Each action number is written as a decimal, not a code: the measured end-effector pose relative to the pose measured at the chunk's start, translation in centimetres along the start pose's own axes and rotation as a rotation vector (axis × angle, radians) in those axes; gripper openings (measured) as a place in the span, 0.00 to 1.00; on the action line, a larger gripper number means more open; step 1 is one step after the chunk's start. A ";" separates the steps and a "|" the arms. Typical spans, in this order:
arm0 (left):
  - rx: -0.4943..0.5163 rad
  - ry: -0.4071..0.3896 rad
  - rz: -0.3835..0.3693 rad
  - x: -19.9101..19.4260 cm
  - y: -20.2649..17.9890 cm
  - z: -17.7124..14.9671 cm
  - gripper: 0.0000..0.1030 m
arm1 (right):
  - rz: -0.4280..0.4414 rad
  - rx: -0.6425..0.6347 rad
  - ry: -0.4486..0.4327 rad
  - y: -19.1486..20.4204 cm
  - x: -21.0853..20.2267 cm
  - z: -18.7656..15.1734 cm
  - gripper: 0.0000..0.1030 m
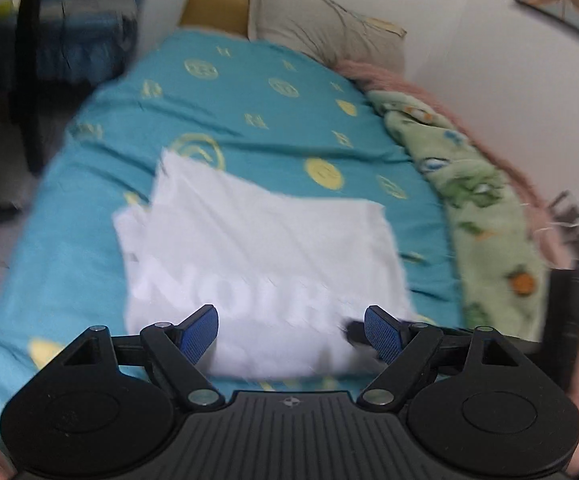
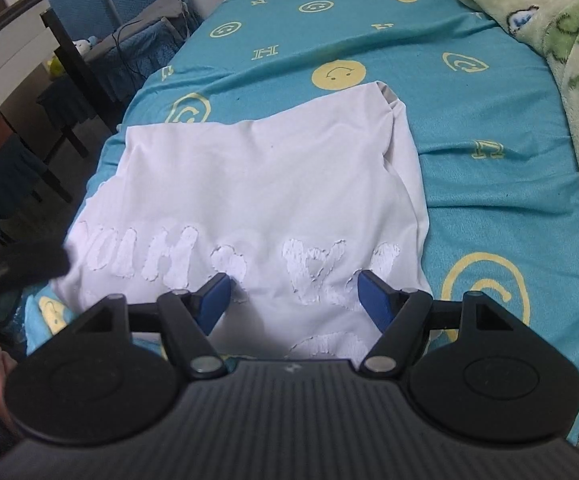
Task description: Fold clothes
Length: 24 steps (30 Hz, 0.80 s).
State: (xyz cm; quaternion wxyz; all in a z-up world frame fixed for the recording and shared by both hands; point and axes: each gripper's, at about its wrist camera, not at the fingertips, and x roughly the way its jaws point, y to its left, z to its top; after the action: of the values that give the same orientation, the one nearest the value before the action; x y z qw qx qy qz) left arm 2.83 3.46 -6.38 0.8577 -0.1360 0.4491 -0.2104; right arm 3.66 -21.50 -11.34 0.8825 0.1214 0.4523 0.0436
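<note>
A white garment (image 1: 257,248) with raised white lettering lies partly folded on the teal bedsheet (image 1: 269,92). My left gripper (image 1: 291,316) hovers over its near edge, its blue pads (image 1: 201,332) spread wide with nothing between them. In the right wrist view the same garment (image 2: 257,184) lies flat, one corner turned over at the far right. My right gripper (image 2: 294,280) is above the lettering near the front hem, open, gripping no cloth. A blurred dark shape (image 2: 17,268) at the garment's left edge looks like the other gripper.
A green plush blanket (image 2: 577,92) and a pink one (image 1: 389,76) are bunched along the bed's right side by the wall. Pillows (image 1: 321,24) lie at the head. Dark furniture with blue cloth (image 2: 101,52) stands off the bed's left edge.
</note>
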 end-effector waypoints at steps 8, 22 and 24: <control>-0.263 0.177 0.026 4.4 4.8 -1.7 0.79 | 0.002 0.006 0.001 -0.1 0.0 0.1 0.70; -0.412 0.036 0.028 5.6 7.2 -1.3 0.74 | 0.013 0.043 -0.002 -0.6 -0.1 0.0 0.70; -0.457 0.077 0.027 6.6 8.0 -1.9 0.66 | 0.012 0.041 -0.002 -0.6 -0.2 0.0 0.70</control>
State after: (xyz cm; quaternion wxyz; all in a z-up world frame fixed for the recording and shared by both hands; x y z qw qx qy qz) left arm 6.51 7.19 -15.56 0.7897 -0.3124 0.5191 -0.0967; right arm 3.57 -22.09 -11.34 0.8801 0.1423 0.4513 0.0392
